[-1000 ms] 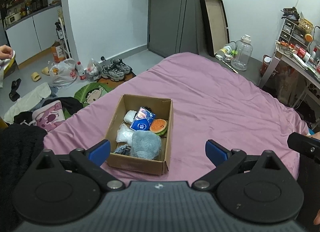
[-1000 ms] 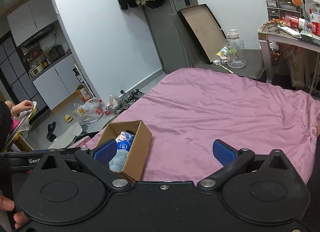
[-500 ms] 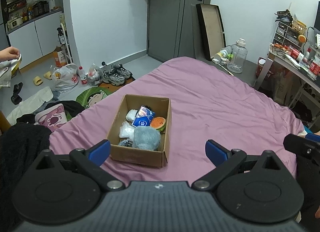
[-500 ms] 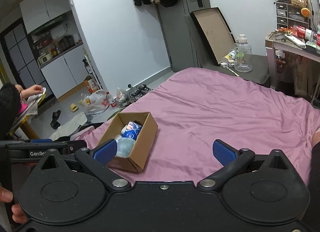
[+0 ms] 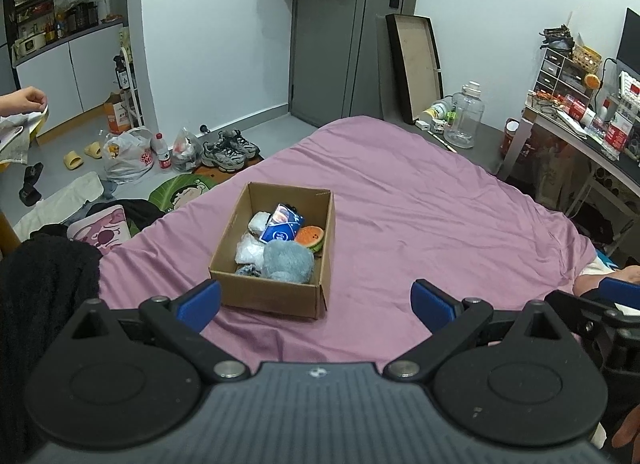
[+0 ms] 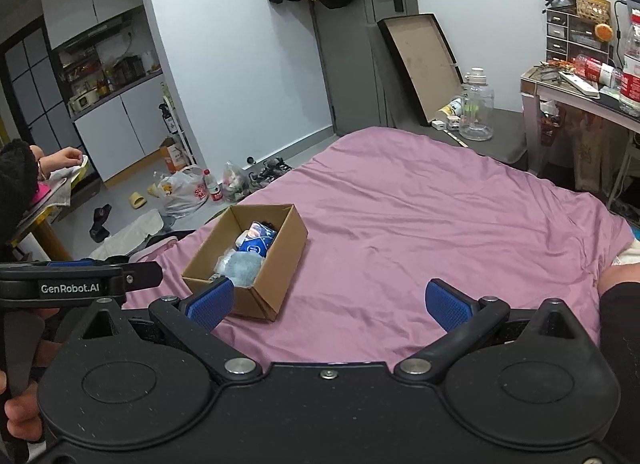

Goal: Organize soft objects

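An open cardboard box (image 5: 272,292) stands on the pink bed (image 5: 420,204). In it lie a grey-blue fluffy plush (image 5: 288,262), a watermelon-slice toy (image 5: 310,237), a blue packet (image 5: 280,226) and white soft bundles (image 5: 250,250). My left gripper (image 5: 316,302) is open and empty, held back from the box's near wall. In the right wrist view the box (image 6: 256,260) sits at left. My right gripper (image 6: 328,304) is open and empty, above the bed to the box's right.
The bed's left edge drops to a floor with clothes (image 5: 72,200), shoes (image 5: 226,150), bags and a bottle. A desk (image 5: 580,132) with clutter stands at right. A large water jug (image 5: 464,120) and a leaning frame (image 5: 416,64) are beyond the bed. Another person's hand (image 5: 24,100) shows far left.
Both grippers have drawn back and risen away from the box, which looks smaller and farther. Both stayed open and empty. The box's contents have not moved.
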The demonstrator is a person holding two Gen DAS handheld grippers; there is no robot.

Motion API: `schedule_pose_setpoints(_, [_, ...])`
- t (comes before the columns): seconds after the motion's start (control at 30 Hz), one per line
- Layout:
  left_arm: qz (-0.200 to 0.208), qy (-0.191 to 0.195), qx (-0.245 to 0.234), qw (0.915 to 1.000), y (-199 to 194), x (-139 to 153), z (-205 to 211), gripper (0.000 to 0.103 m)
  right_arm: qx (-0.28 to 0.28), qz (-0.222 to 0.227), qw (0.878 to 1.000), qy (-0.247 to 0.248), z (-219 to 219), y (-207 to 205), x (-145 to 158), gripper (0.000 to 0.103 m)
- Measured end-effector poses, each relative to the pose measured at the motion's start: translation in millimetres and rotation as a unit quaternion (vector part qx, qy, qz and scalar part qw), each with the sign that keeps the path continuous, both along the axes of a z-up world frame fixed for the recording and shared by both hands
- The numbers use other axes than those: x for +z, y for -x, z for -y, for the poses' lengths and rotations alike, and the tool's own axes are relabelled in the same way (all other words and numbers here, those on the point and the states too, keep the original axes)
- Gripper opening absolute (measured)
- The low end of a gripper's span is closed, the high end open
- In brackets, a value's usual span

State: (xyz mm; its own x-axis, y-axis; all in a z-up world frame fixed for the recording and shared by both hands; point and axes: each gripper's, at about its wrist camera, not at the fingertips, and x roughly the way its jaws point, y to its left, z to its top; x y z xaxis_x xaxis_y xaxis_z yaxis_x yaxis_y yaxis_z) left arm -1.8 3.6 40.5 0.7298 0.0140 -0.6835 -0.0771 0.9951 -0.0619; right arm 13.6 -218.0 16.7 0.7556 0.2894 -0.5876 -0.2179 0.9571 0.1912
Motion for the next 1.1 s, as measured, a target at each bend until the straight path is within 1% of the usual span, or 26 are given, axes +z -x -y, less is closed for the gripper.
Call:
schedule_pose_setpoints(0.23, [0.005,-0.002,-0.006,1.0,9.1,4.6,2.7,0.1,-0.006,-0.002,1.0,-0.004,4.3,1.6,-2.4,0.103])
schedule_pose_setpoints(1.1, [0.004,-0.006,-0.009,0.9999,7.0,4.8,1.8,0.1,-0.008,-0.009,1.0,-0.004,2.9,-0.2,-8.0,0.103])
